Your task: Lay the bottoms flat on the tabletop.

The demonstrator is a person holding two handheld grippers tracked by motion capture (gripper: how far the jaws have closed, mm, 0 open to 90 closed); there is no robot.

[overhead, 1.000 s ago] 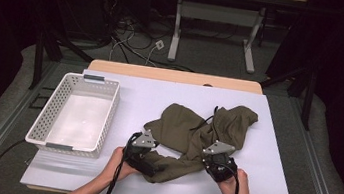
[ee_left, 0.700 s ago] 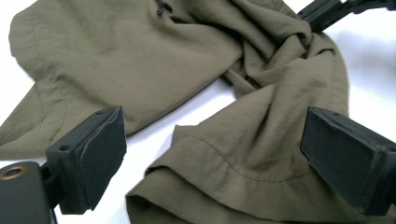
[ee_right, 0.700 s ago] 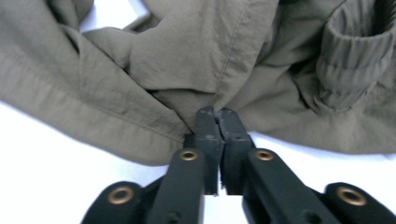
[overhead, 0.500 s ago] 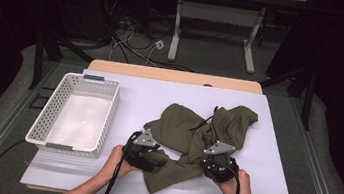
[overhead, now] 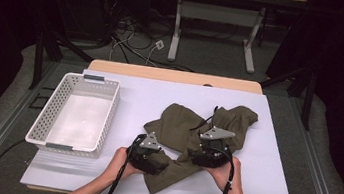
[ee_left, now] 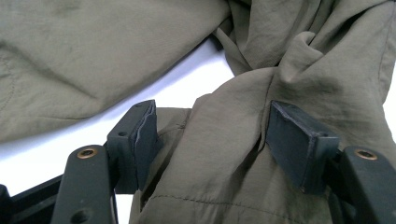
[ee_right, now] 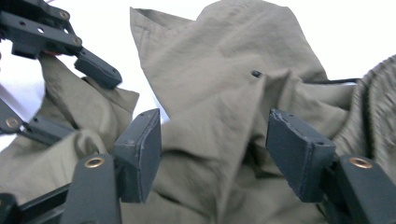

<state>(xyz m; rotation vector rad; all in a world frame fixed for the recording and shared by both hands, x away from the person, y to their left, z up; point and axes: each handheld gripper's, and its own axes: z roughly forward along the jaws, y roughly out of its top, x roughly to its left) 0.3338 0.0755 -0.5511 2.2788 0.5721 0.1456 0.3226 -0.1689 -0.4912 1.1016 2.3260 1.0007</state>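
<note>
So the olive garment [overhead: 195, 135] is lying crumpled on the white table cover [overhead: 268, 190], off to the right of the white basket [overhead: 77, 115] and well apart from it. Both grippers sit at the garment's near edge. The left gripper [overhead: 146, 154] is the one closer to the basket, jaws apart with a fold of the fabric bunched up between them, not pinched. The right gripper [overhead: 209, 150] is on the far side from the basket, jaws also spread wide, cloth lying between the pads.
</note>
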